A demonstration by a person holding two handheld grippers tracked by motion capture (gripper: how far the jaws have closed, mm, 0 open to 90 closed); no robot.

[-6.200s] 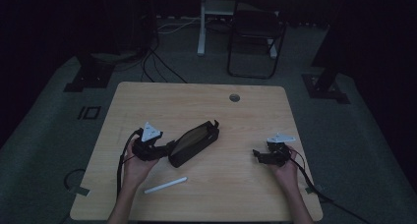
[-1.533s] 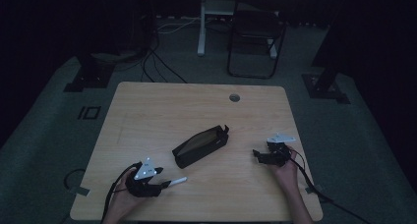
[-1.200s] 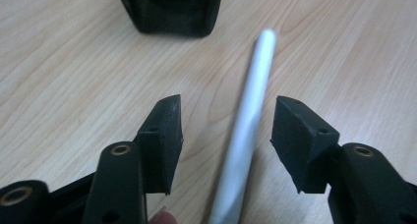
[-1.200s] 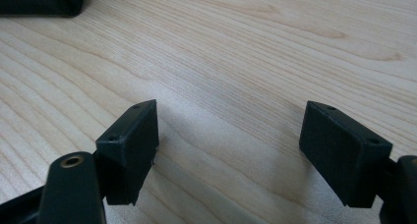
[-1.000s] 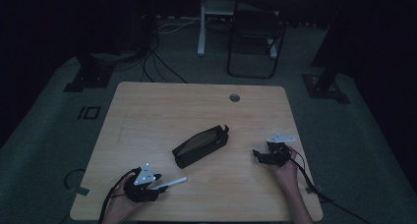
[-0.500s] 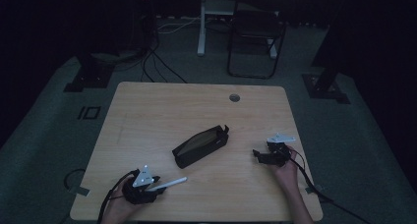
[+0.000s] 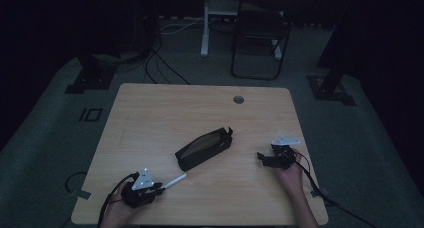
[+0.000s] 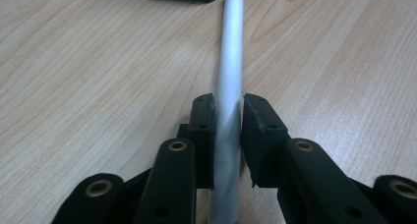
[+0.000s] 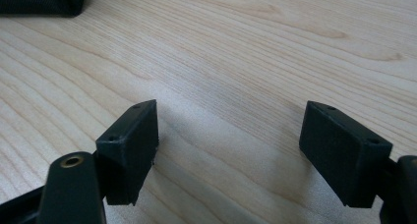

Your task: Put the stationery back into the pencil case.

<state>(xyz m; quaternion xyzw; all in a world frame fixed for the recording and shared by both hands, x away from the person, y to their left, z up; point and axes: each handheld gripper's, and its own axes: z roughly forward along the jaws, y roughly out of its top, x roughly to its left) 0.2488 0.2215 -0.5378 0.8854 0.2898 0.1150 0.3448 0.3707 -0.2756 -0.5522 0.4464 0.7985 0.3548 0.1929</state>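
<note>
My left gripper (image 8: 227,130) has its two black jaws pinched tight on a slim white cylindrical pen (image 8: 230,71), which runs up the middle of the left gripper view toward the dark case at the top edge. In the high view that same pen (image 7: 173,180) sits at the lower left of the frame, poking out of the left gripper (image 7: 150,188) toward the long black fabric pencil case (image 7: 204,148) lying at an angle near the centre of the pale wooden table (image 7: 165,113). The case's mouth looks unzipped, though the dim picture makes that hard to confirm. My right gripper (image 9: 228,150) stands wide open with nothing between its jaws, and in the high view it rests at the right of the frame (image 7: 265,159), well apart from the case.

My worry is the grip: the jaws hold the pen close to one end, so the long free part could swing or slide out if I tilt it sharply. With nothing steadying the case, I judge the pen tip could shove it aside instead of entering.
</note>
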